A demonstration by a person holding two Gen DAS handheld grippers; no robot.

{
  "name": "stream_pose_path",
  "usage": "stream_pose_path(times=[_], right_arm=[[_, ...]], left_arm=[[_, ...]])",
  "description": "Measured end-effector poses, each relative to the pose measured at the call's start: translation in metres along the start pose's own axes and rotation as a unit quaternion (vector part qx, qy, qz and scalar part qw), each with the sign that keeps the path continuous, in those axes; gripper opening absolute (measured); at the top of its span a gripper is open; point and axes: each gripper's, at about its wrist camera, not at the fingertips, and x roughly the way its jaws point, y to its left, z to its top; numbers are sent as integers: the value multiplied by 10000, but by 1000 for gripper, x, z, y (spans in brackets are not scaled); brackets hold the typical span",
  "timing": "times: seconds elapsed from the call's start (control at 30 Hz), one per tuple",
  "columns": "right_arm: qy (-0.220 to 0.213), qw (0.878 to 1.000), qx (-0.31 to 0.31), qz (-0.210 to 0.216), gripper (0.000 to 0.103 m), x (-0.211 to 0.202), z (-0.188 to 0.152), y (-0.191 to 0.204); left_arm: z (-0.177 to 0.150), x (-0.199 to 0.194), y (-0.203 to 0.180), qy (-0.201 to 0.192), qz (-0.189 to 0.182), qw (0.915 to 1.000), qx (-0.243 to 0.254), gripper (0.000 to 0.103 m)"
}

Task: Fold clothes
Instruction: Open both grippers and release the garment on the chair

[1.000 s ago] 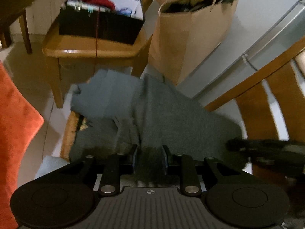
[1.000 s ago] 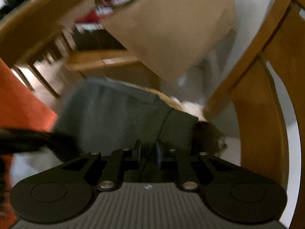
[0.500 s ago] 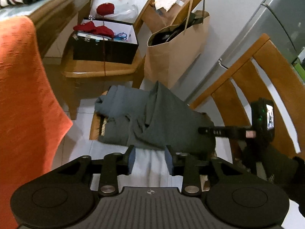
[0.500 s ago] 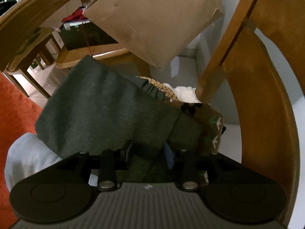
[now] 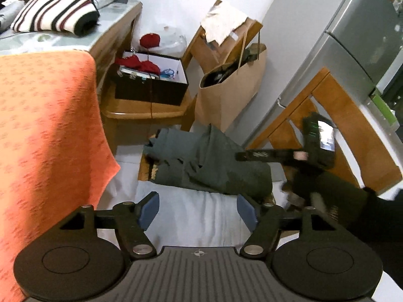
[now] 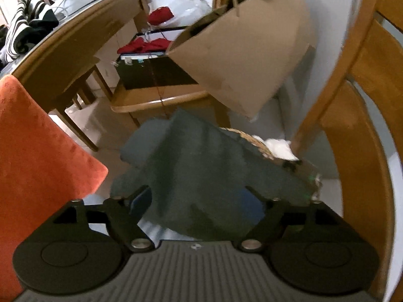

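My left gripper (image 5: 197, 210) is matte black with blue finger pads (image 5: 148, 209), silver pivot screws, round side discs, ribbed grey base bottom-centre; right gripper (image 6: 196, 201) matches.

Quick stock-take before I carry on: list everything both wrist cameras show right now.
Grey garment: one, dark grey, crumpled on chair seat, ahead of both grippers.
White cloth: one, pale, under left gripper.
Orange cloth: one, hanging at left.
Striped garment: one, black and white, on table.
Black box: one, red items inside, on far chair.
Paper bag: one, brown, beside box.
Chair back: one, wooden, right.
Fridge: one, silver, far right.
Left gripper: jaws open, empty.
Right gripper: jaws open, over garment.
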Motion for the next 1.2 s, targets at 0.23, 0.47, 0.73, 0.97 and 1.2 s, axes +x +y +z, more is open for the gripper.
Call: stream_pose_path(times=[0.23,0.47,0.73,0.97,1.2], right_arm=[[202,9984,-121,-517,85,56,-6,31],[293,9952,-445,-818,89,94,-25,46],[164,9981,-126,-584,89,62,-22,41],[-86,9982,116,-585,89,2,-21,56],[-424,9963,349,-658,90,-81,-30,92]], left_arm=[[-18,-34,15,-132,262,9996,-2,79],[-27,-58,20,-264,434,9986,-122,85],[-26,-71,21,-376,383,9985,-48,85],[-26,-101,22,-638,564,9957,353,87],[-34,-161,40,-1058,486,9908,697,97]])
